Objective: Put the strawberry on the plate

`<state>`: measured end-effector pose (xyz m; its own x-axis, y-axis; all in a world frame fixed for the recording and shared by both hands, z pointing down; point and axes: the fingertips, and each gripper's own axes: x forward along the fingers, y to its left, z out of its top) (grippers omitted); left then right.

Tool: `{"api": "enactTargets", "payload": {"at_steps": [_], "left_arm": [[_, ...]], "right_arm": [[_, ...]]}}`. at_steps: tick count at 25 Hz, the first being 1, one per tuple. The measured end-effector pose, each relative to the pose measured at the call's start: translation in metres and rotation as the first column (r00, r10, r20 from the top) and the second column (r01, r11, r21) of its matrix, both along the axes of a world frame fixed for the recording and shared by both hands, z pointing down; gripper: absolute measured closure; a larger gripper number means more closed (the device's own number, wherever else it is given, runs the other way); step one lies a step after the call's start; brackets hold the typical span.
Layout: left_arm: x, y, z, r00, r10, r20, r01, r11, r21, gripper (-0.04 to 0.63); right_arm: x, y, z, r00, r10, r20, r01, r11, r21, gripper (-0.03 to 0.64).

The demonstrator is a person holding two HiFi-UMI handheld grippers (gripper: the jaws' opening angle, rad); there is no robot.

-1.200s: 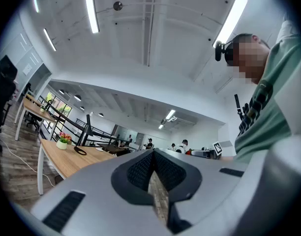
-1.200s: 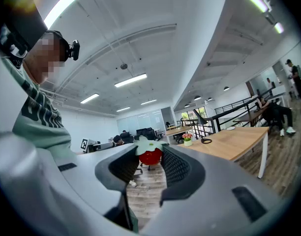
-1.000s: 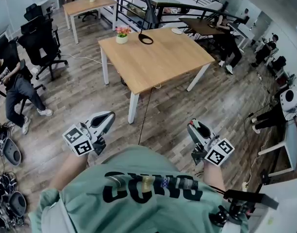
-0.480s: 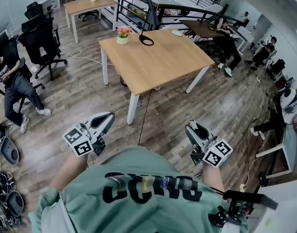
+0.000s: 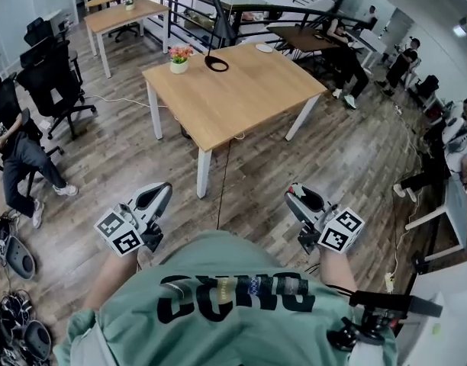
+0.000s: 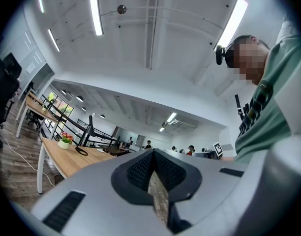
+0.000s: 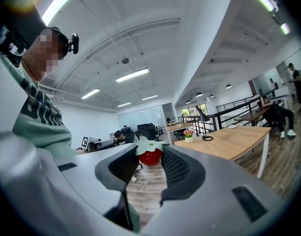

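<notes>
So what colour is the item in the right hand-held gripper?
Red with a pale leafy cap: a small strawberry. Best seen in the right gripper view.

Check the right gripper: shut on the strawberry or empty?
Shut on the strawberry: the right gripper pinches it between both jaws at their tips, seen in its own view.

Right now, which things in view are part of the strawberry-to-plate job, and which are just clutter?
Job:
- strawberry, clamped in the right gripper
- wooden table
- small white dish at its far edge, possibly the plate

Lying about:
- left gripper, shut and empty
- flower pot
- black lamp
- office chairs
</notes>
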<state>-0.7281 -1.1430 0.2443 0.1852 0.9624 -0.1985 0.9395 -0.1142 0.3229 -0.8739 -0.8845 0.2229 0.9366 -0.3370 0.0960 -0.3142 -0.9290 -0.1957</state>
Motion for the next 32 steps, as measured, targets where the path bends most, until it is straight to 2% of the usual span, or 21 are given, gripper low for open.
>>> {"api": "enactTargets", "payload": {"at_steps": [7, 13, 16, 25, 32], "left_arm": [[-0.003, 0.000, 0.001, 1.000, 0.028, -0.013, -0.028, 0.999, 0.018, 0.591], [0.012, -0.011, 0.003, 0.999, 0.044, -0.021, -0.044, 0.999, 0.025, 0.591], [0.020, -0.021, 0.008, 0.997, 0.079, -0.020, -0.078, 0.996, 0.037, 0.591], [0.041, -0.032, 0.034, 0.983, 0.184, 0.013, -0.185, 0.979, 0.082, 0.591], [0.037, -0.006, 0.046, 0.966, 0.257, 0.023, -0.257, 0.957, 0.135, 0.591]], "right_arm": [[-0.004, -0.008, -0.009, 1.000, 0.010, -0.003, -0.010, 1.000, -0.002, 0.482], [0.013, -0.019, -0.011, 1.000, 0.012, -0.003, -0.012, 1.000, 0.007, 0.482], [0.017, -0.030, -0.009, 0.999, 0.047, 0.000, -0.047, 0.999, 0.021, 0.482], [0.027, -0.060, 0.007, 0.991, 0.116, 0.062, -0.118, 0.992, 0.036, 0.482], [0.017, -0.055, 0.008, 0.985, 0.148, 0.084, -0.152, 0.988, 0.040, 0.482]]}}
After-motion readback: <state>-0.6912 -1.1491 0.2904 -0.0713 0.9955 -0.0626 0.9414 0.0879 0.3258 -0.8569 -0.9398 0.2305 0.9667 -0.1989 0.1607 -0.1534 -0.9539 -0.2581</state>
